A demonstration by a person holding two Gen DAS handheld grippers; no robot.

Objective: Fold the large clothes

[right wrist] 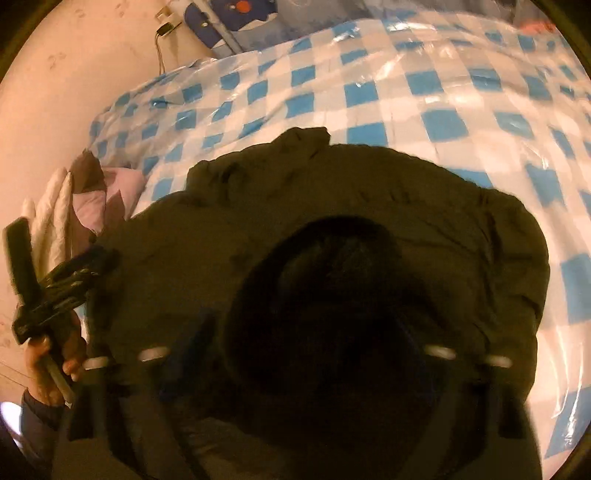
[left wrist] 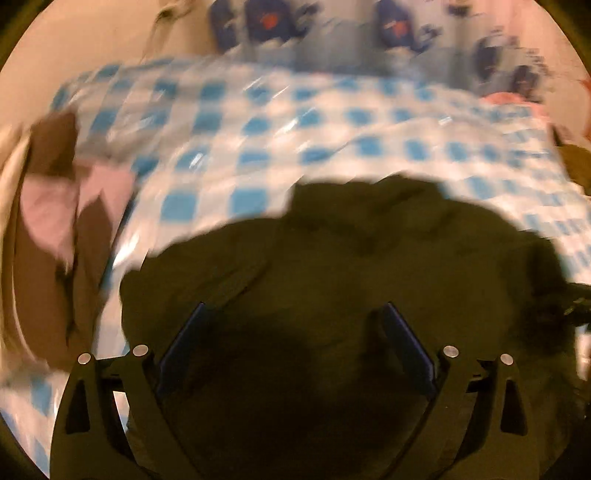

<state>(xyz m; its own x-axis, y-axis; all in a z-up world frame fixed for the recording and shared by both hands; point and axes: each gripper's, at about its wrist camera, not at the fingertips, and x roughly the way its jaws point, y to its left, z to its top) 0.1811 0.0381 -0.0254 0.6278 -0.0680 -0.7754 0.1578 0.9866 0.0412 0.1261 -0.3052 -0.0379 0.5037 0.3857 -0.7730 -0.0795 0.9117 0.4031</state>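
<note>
While my left tongs [left wrist: 293, 314] gape empty, the dark jacket [left wrist: 351, 258] lies directly under them. It stretches crosswise on the checked cover [left wrist: 258, 129]. Whether my blurred right tongs [right wrist: 295, 350] grip, I cannot tell.

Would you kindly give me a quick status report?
Left claw open over dark garment. Right claw blurred, state unclear. Garment bunched on checked cover. Nothing in the way.

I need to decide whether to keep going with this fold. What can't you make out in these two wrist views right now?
- Right gripper, right wrist view: its fingers are smeared by motion blur against the dark garment, so open or gripping cannot be told.
- Garment's near edge: cut off by the bottom edge in both views.
- Patterned items beyond the checkered cover, left wrist view: too blurred to identify.
</note>
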